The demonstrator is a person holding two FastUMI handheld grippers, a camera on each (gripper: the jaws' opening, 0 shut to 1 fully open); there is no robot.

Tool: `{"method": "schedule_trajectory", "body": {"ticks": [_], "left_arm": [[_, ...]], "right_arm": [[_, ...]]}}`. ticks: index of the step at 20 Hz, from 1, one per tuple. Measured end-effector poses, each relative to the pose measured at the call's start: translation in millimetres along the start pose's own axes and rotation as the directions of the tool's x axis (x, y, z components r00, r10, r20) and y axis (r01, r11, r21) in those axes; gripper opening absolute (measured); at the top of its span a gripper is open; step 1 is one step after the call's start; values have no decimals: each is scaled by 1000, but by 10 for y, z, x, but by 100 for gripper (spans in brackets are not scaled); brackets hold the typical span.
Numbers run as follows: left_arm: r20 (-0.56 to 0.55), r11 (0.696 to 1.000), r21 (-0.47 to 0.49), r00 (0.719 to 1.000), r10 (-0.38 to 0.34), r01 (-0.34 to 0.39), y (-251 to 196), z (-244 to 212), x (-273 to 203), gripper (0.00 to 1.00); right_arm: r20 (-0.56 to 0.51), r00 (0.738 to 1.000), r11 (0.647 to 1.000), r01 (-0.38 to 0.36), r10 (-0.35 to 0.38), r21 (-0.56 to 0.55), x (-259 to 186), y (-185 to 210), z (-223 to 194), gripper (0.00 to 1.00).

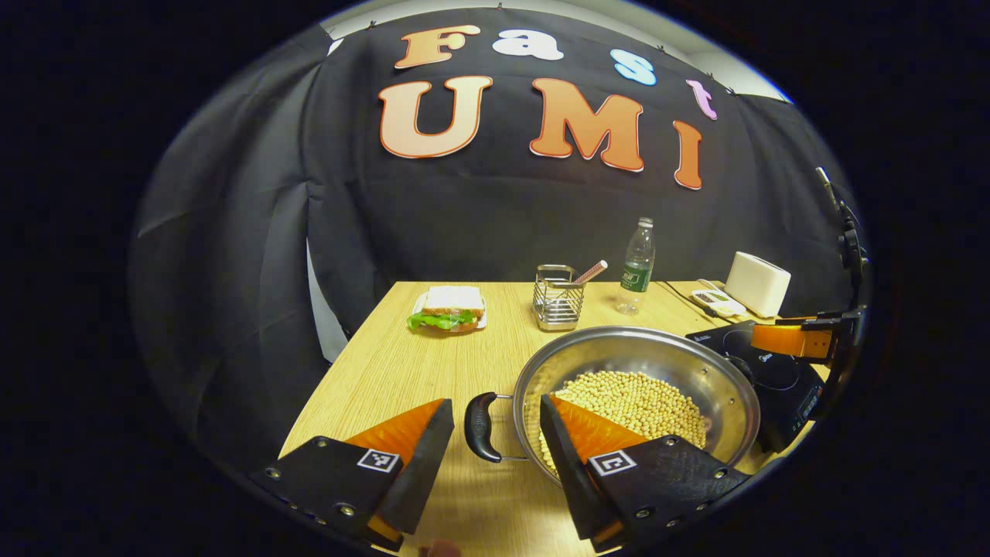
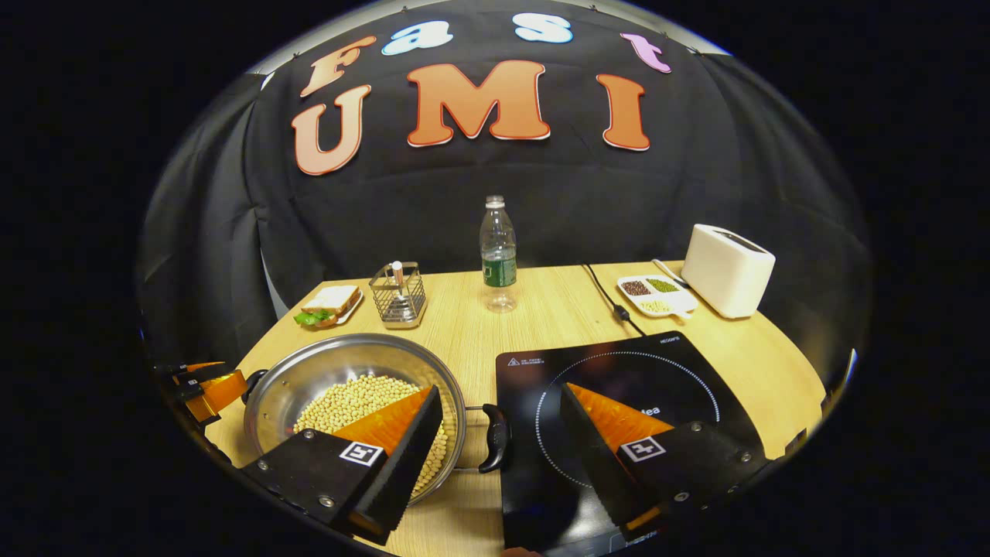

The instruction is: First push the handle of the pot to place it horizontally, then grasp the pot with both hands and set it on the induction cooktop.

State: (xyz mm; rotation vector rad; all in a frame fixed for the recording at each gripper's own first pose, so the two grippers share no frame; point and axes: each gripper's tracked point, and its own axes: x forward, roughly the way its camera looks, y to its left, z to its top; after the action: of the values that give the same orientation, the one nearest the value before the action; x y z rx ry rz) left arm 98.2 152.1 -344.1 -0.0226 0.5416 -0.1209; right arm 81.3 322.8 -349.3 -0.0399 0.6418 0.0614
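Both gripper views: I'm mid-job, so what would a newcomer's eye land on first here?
Probably the steel pot of pale beans, sitting on the wooden table just left of the black induction cooktop. Next, each open gripper straddles one of its black handles: the left gripper around the left handle, the right gripper around the right handle.

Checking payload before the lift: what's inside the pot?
The pot holds a layer of pale round beans across its bottom. The left gripper finger covers the near part; anything under the beans is hidden.
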Motion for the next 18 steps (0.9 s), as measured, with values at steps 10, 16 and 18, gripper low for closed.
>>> {"method": "schedule_trajectory", "body": {"ticks": [10,16,18], "left_arm": [[-103,999,-43,995,-13,9,34,-351,313,76],[-116,997,-71,993,-9,0,-22,-397,332,58],[-124,997,-69,992,25,-34,-10,-378,302,55]], "right_arm": [[-143,989,999,18,-24,-42,315,97,-444,96],[-116,993,998,5,-13,-62,338,137,-416,63],[-131,991,999,-8,4,-35,322,168,-412,54]]}}
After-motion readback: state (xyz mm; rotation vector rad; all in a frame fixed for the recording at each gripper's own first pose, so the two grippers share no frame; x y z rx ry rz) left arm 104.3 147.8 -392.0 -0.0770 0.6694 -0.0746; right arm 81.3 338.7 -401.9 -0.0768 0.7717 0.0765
